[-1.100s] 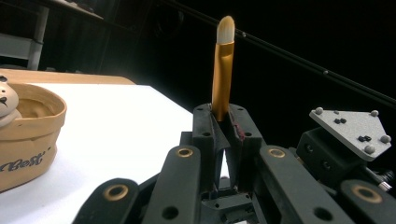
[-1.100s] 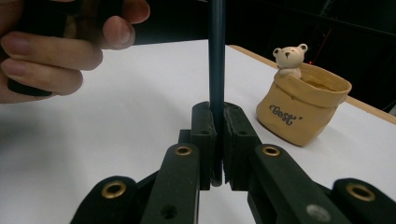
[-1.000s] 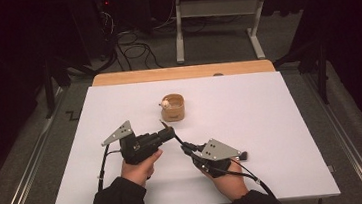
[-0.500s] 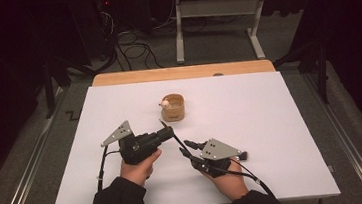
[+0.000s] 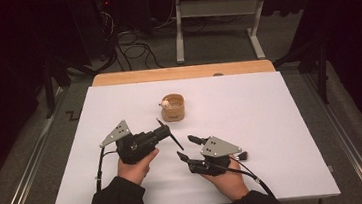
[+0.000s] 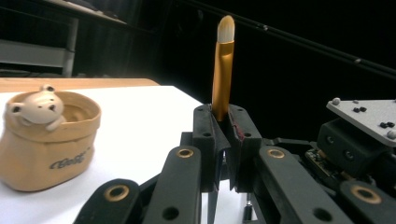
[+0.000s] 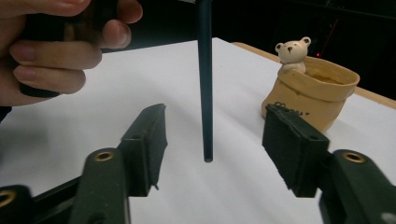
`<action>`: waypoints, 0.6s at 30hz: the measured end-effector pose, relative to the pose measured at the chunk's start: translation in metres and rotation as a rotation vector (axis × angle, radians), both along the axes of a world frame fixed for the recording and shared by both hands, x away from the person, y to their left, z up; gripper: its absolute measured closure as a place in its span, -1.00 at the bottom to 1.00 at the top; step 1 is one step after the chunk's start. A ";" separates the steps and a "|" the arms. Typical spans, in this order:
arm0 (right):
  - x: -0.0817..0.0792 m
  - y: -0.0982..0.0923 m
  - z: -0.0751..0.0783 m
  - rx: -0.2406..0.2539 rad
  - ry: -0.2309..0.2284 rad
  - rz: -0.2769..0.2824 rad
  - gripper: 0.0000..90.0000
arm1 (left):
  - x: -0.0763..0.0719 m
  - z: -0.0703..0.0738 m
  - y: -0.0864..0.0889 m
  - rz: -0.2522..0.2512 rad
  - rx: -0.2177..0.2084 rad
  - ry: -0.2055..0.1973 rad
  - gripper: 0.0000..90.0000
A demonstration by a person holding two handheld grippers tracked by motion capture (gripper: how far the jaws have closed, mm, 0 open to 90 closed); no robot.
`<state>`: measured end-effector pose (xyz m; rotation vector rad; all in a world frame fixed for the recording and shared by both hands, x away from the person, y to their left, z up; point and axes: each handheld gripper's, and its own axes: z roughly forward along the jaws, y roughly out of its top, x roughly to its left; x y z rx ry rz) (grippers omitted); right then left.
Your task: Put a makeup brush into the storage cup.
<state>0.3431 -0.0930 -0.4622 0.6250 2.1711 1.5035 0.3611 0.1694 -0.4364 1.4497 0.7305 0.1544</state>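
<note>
My left gripper (image 5: 164,129) (image 6: 224,121) is shut on a makeup brush (image 5: 175,141) just below its gold ferrule. The pale bristle tip (image 6: 226,28) stands up above the jaws. The brush's dark handle (image 7: 204,84) hangs between the jaws of my right gripper (image 5: 186,146) (image 7: 217,123), touching neither pad. Those jaws have just been opening and stand open. A tan sack-shaped pot with a small bear on its rim (image 5: 173,107) (image 6: 46,140) (image 7: 310,93) sits upright on the table behind both grippers.
A white sheet (image 5: 271,123) covers the table, with a wooden strip (image 5: 181,73) along its far edge. The hand (image 7: 56,46) holding the left gripper is close to the right gripper's jaws. Cables and a desk frame (image 5: 216,23) lie on the floor beyond.
The right gripper's jaws, shut at the brush handle's end a second ago, have spread apart and let go of it. Both hands stay in place; the left keeps its grip.
</note>
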 end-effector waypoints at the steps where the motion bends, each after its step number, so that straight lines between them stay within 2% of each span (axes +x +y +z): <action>1: 0.000 0.000 0.000 0.001 0.006 -0.002 -0.21 | 0.000 0.001 0.000 0.007 0.012 -0.004 0.86; 8: 0.005 -0.006 0.003 0.013 0.034 -0.022 -0.42 | -0.001 0.003 0.003 0.045 0.058 -0.020 0.86; 18: 0.009 -0.022 0.011 0.024 0.034 -0.051 -0.61 | -0.002 0.007 0.008 0.090 0.124 -0.033 0.86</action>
